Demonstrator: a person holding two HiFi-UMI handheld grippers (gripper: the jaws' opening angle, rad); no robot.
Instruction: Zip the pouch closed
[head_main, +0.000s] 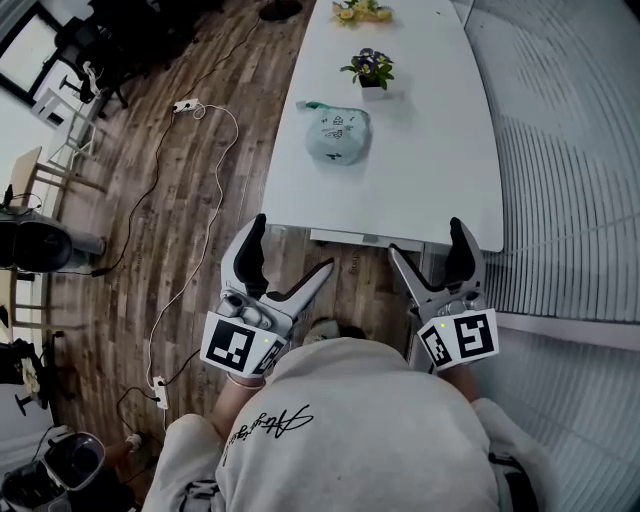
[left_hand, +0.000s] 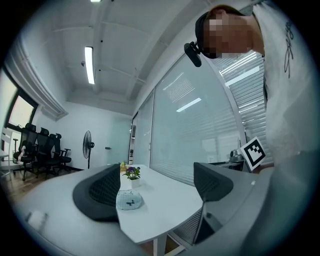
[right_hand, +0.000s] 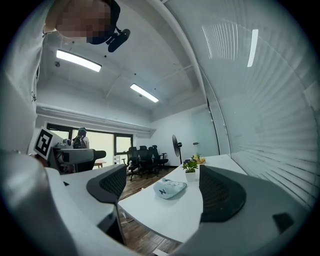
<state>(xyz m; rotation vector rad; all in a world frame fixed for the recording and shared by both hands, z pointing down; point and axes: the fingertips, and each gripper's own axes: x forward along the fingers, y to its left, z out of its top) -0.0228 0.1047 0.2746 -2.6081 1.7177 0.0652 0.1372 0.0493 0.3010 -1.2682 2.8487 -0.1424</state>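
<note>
- Pouch (head_main: 338, 135), pale green and rounded, is seen lying on the white table (head_main: 430, 170), nearer the left long edge than the right and well back from the near edge. It is untouched by either tool.
- A small dark tab is seen at the pouch's left end. Whether it is the zip pull, and how far the zip is already drawn, cannot be told at this range.
- A small potted plant (head_main: 370, 70) is set just beyond the pouch, toward the far edge.
- The left gripper (head_main: 292, 247) is held off the table, short of its near edge and close to the person's body. Its jaws are spread wide and nothing is caught between them.
- The right gripper (head_main: 427, 240) is held likewise, short of the near edge and toward the right corner. Its jaws are parted and bare too.
- The step in hand is judged to be the approach, since no zipping has been started.
- For the next move, both grippers would need to be carried forward over the near edge to the pouch. One end would be pinned by one gripper, and the zip pull would have to be found and pinched by the other.
</note>
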